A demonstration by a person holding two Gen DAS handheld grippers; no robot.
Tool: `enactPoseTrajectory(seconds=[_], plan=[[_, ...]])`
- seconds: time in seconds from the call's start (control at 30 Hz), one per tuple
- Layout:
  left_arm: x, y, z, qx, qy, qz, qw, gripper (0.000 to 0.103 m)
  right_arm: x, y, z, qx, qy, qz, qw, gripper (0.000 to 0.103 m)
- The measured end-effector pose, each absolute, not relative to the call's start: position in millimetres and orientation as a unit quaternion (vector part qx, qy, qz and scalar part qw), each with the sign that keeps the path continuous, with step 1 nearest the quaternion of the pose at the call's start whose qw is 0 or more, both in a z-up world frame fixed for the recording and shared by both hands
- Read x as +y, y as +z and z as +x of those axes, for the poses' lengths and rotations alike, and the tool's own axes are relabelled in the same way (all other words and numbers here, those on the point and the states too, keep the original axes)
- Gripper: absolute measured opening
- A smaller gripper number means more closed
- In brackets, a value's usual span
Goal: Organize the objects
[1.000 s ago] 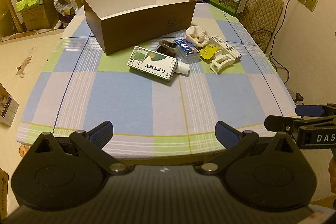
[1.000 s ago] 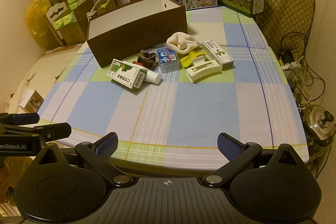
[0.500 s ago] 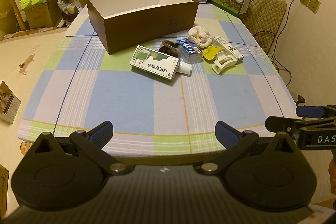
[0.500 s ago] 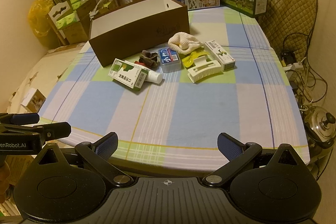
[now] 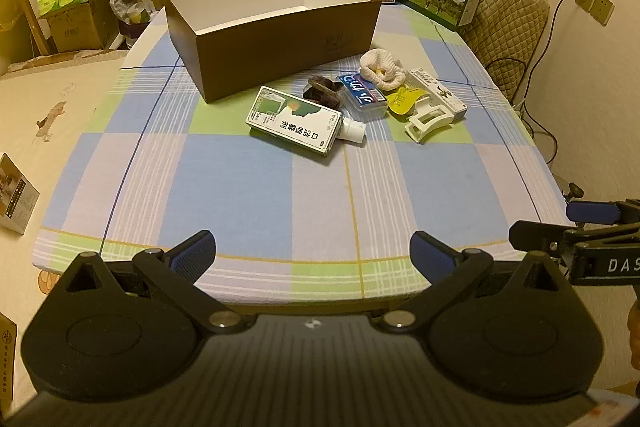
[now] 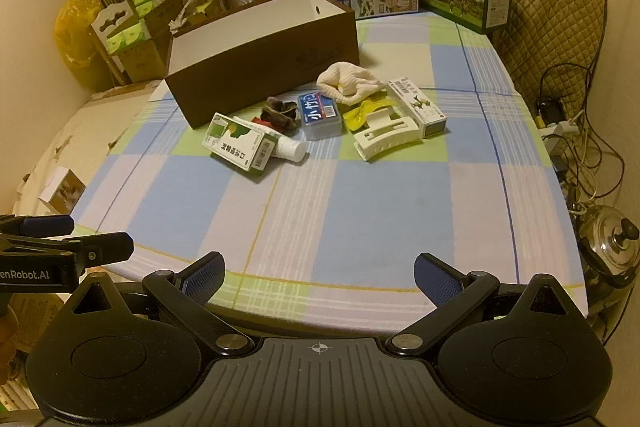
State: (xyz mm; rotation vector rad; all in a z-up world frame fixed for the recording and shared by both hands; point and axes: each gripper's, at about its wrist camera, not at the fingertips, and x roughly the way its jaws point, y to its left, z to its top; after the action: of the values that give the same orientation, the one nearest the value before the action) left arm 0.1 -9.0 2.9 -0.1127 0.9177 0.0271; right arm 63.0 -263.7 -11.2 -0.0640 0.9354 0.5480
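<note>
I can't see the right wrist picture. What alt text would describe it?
An open gripper hovers at the near edge of a checked tablecloth. Farther back, small items lie loose: a green-and-white carton, a white hair clip, a cream cloth. Behind them stands an open brown box.

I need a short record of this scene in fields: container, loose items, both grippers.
container: open brown cardboard box, white inside, nothing visible in it
loose items: green-and-white carton, white plastic hair claw, blue-labelled clear case, cream knitted cloth
surface: checked tablecloth
left gripper: open, holds nothing
right gripper: open, holds nothing
</note>
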Motion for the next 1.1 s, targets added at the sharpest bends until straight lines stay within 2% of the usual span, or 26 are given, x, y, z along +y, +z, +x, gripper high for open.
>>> enactPoseTrajectory(seconds=[1.1], plan=[[0.5, -16.9, 70.1, 0.478, 0.040, -0.084, 0.874, 0.102, -282.9, -28.7, 137.1, 0.470, 0.242, -0.023, 0.848, 0.099]])
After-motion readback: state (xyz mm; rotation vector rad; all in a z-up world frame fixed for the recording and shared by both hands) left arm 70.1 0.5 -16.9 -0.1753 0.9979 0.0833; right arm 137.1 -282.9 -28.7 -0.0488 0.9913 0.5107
